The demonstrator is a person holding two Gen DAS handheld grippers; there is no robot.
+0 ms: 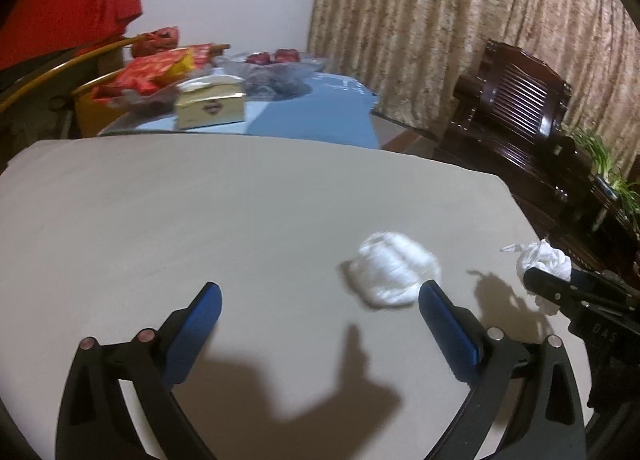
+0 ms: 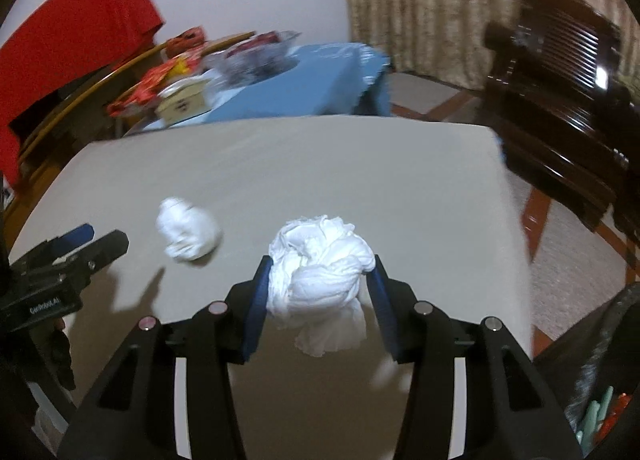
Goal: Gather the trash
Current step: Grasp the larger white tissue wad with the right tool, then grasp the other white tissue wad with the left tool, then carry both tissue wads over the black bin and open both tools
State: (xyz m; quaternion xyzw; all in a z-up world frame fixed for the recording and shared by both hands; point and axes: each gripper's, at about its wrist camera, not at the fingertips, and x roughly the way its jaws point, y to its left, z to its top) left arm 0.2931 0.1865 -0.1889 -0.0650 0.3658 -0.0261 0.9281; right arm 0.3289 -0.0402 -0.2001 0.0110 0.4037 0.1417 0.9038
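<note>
Beige tabletop (image 1: 200, 220) filled the left wrist view, with a blue-covered table (image 1: 312, 116) behind it. On it, the left gripper (image 1: 320, 300) stood spread wide, holding nothing, and a crumpled white tissue (image 1: 394, 274) lay just ahead of its right finger. From the right wrist view, the right gripper (image 2: 320, 272) clamped a second tissue wad (image 2: 320, 280) between its blue pads (image 2: 256, 300), above the tabletop (image 2: 360, 180). The loose tissue (image 2: 188, 234) lay to its left.

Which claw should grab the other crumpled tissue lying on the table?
Left. The left claw is open with the loose tissue just ahead by its right finger, while the right claw already grips a tissue wad.
</note>
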